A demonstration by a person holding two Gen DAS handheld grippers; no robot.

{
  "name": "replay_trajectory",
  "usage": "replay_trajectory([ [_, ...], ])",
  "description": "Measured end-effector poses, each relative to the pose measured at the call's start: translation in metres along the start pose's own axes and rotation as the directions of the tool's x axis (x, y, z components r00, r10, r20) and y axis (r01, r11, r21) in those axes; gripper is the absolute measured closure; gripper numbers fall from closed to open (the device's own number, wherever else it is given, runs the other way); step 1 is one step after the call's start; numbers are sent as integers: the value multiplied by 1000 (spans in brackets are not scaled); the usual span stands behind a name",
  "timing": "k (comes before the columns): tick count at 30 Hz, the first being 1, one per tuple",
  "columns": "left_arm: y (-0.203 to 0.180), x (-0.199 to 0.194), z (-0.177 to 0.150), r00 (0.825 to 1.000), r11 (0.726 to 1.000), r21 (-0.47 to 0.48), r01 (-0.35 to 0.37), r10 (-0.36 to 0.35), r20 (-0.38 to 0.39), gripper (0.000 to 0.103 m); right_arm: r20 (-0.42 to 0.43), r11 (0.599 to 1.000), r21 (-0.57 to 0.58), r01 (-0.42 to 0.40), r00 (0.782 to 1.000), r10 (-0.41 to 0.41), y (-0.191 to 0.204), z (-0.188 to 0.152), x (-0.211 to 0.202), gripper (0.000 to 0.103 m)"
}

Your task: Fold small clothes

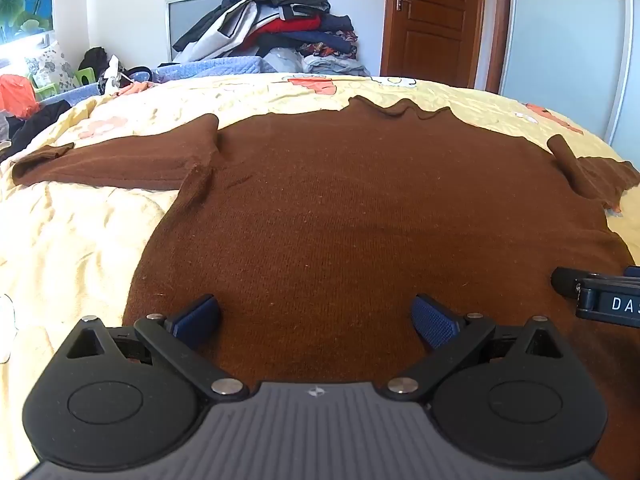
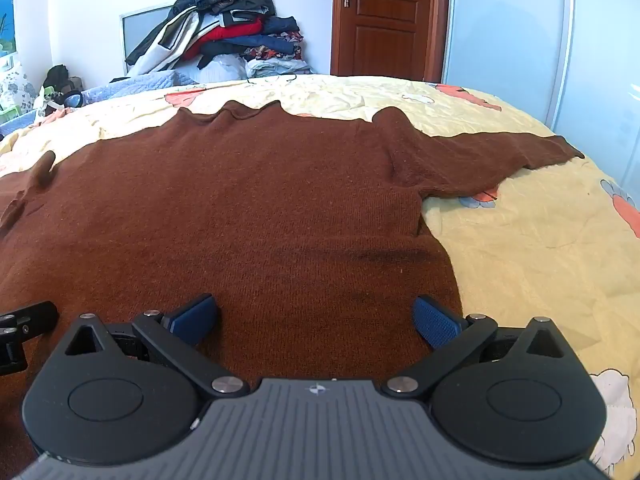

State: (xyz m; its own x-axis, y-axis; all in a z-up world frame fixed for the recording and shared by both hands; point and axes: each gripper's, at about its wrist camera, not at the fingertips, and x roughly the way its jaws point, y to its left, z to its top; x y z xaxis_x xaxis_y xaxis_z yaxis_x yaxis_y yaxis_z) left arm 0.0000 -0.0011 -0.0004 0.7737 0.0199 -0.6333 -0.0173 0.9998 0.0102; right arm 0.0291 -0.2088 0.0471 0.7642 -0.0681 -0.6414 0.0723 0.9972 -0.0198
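A brown knit sweater [image 1: 340, 208] [image 2: 240, 216] lies flat on the bed, collar at the far side, hem towards me. Its left sleeve [image 1: 108, 164] stretches out sideways; the right sleeve [image 2: 488, 156] stretches out the other way. My left gripper [image 1: 316, 320] hovers open over the hem's left part, blue pads [image 1: 198, 318] wide apart with only sweater fabric below. My right gripper [image 2: 316, 320] is open over the hem's right part, close to the sweater's side edge. Each gripper shows at the edge of the other's view: the right gripper [image 1: 600, 296], the left gripper [image 2: 24, 328].
The bed has a yellow cartoon-print cover [image 2: 540, 248] [image 1: 72, 248]. Behind it a tall heap of clothes [image 1: 272, 12] leans on the wall. A wooden door [image 1: 432, 20] and a pale sliding wardrobe [image 2: 508, 32] stand at the back right. Clutter lies off the bed's left side [image 1: 24, 100].
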Motion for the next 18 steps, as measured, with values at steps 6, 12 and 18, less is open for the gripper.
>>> replay_trajectory([
  [6, -7, -1, -1, 1000, 1000, -2, 1, -1, 0, 0, 1, 1000, 3, -3, 1000, 3, 0, 0, 0, 0],
  [12, 0, 0, 1, 1000, 1000, -15, 14, -14, -2, 0, 2, 1000, 3, -2, 1000, 2, 0, 0, 0, 0],
  [18, 1, 0, 0, 1000, 1000, -18, 15, -15, -1, 0, 2, 1000, 4, -2, 1000, 2, 0, 0, 0, 0],
])
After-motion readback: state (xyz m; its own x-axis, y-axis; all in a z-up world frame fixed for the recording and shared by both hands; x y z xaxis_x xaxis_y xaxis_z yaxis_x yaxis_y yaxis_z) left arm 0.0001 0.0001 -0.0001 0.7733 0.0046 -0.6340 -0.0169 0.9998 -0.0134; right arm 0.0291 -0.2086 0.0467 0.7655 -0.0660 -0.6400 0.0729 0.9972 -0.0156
